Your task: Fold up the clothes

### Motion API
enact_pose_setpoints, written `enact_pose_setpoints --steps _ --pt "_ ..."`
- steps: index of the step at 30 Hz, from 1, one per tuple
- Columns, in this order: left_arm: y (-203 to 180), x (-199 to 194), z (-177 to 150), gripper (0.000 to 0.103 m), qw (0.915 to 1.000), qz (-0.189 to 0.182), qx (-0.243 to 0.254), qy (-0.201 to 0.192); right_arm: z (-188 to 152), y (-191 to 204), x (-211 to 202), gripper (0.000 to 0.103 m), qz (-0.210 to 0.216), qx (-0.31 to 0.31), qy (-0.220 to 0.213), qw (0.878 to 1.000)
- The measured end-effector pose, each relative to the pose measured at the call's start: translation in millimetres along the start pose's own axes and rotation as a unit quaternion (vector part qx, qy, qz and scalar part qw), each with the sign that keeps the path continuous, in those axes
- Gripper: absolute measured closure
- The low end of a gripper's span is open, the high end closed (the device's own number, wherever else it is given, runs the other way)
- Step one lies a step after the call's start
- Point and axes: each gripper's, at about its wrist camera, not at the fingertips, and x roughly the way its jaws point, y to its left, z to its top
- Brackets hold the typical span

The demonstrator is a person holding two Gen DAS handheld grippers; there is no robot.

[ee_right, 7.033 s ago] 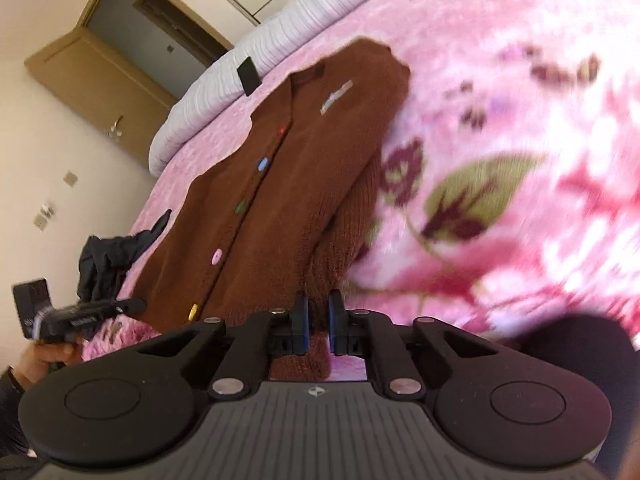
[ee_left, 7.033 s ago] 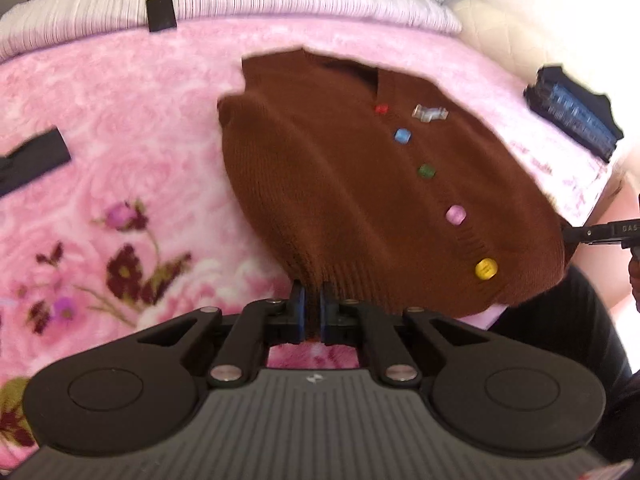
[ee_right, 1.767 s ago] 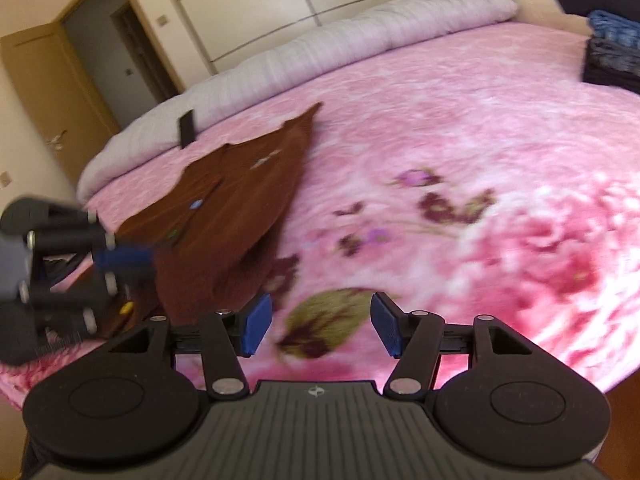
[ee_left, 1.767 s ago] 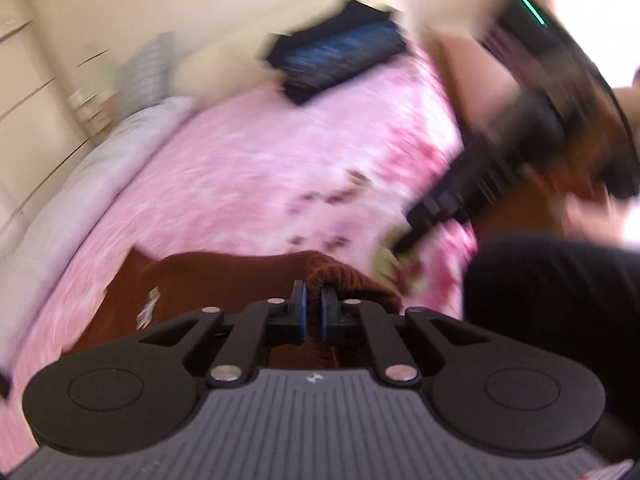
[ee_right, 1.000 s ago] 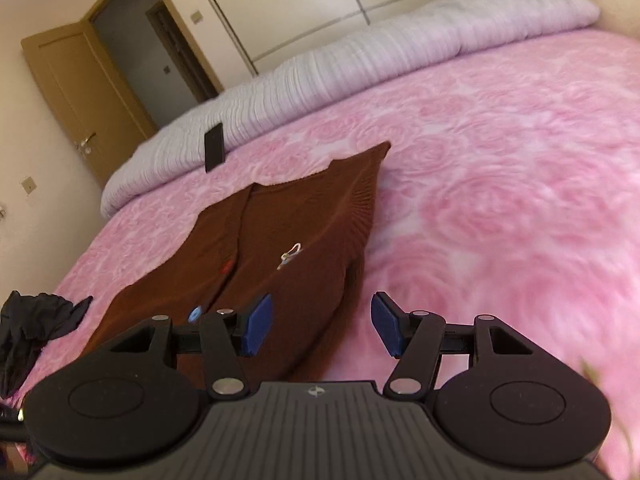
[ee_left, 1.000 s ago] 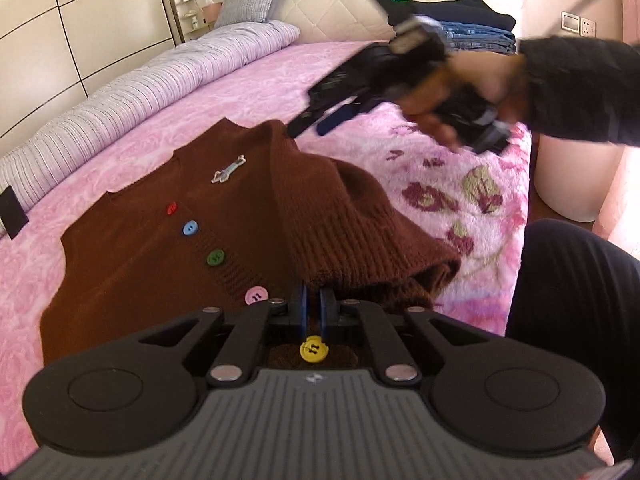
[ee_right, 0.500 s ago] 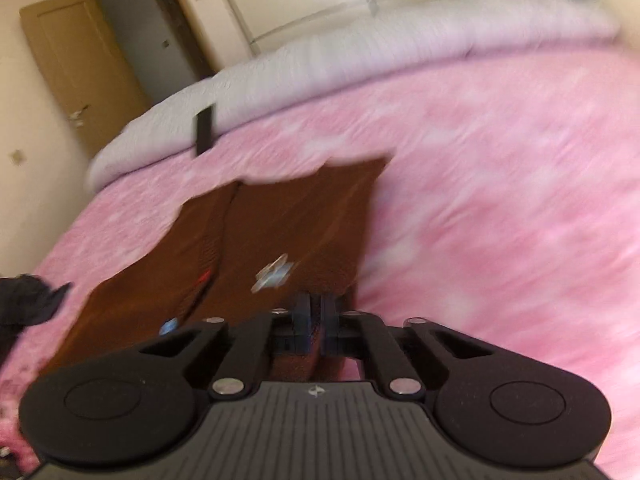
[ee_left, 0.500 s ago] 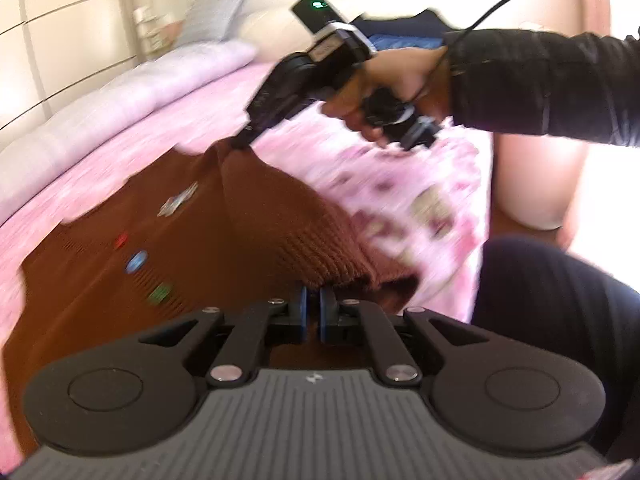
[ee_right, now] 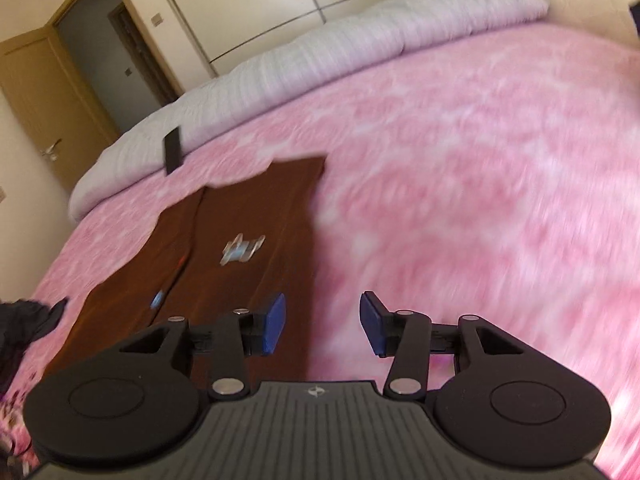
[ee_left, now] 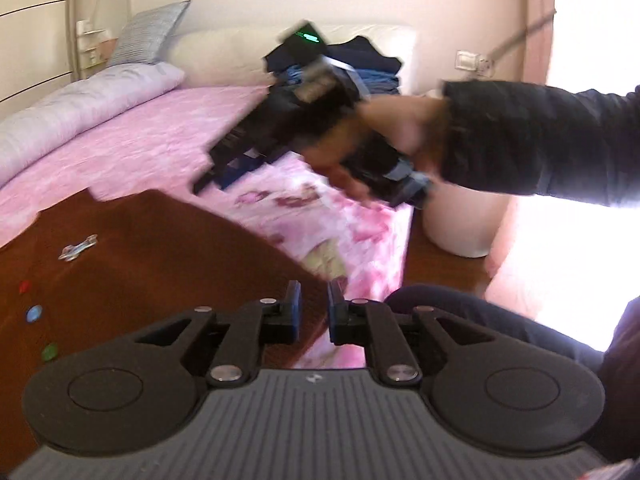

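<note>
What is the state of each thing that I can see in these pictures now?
Brown cardigan: flat on the bed, one side folded in, not held.
Left gripper: fingers a little apart and have just been opening, nothing between them.
Right gripper: fingers have just been opening, nothing between them.
Pile of dark clothes: folded, stacked by the headboard.
Door: open.
Pink bed cover: spread flat.

A pink floral bedspread [ee_right: 480,160] covered the bed. A grey striped pillow [ee_left: 146,34] leaned by the cream headboard [ee_left: 224,56]; a wooden door [ee_right: 44,120] stood beyond
</note>
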Motion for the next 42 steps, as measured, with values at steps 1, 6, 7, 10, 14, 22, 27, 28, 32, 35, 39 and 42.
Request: enact_pose_setpoints --steps 1,6,7,10,14,22,27,28,32,35,39,42 --pt "1.8 -2.5 -1.8 0.092 0.9999 0.014 0.001 0.008 -9.0 3.2 1.4 0.056 0.004 0.002 0.008 1.000" --pt "26.1 -26.3 -17.1 0.091 0.9959 0.083 -0.017 0.032 -36.9 8.2 5.6 0.096 -0.013 -0.014 0.038 0.999" --pt "32.7 -32.3 -21.0 0.091 0.9942 0.099 -0.022 0.036 -36.7 5.5 1.5 0.097 -0.019 -0.010 0.036 0.999" --pt "54.8 -51.5 -34.2 0.091 0.9868 0.148 -0.042 0.050 -29.7 2.6 -10.5 0.095 -0.037 -0.012 0.030 0.999" --pt "83.2 -71.6 -51.5 0.088 0.9761 0.190 -0.084 0.062 -13.7 5.2 -15.8 0.073 -0.041 -0.019 0.009 0.999" --pt "126.4 -97.7 -77.3 0.086 0.9576 0.250 -0.120 0.077 36.1 -0.7 50.4 0.056 0.003 -0.001 0.025 1.000" --pt "137.9 -102.6 -88.0 0.086 0.9511 0.268 -0.125 0.089 56.7 -8.6 79.0 0.095 -0.018 0.008 0.025 0.999" --pt "140.1 -103.4 -90.1 0.086 0.9500 0.271 -0.126 0.092 59.4 -9.6 77.7 0.095 -0.028 0.004 0.017 0.999" --pt "142.5 -107.0 -97.2 0.085 0.9486 0.275 -0.119 0.101 55.8 -5.1 52.7 0.087 -0.069 -0.021 -0.009 0.997" --pt "138.6 -114.1 -102.0 0.078 0.9481 0.279 -0.110 0.106 36.4 3.1 20.6 0.071 -0.054 -0.027 0.000 0.998" --pt "126.8 -126.6 -108.5 0.073 0.9451 0.292 -0.089 0.117 -13.1 22.7 -24.3 0.058 -0.020 -0.015 0.028 0.999" --pt "114.7 -135.2 -114.1 0.069 0.9438 0.299 -0.064 0.125 -52.4 33.5 -47.6 0.058 0.011 0.025 0.047 0.999"
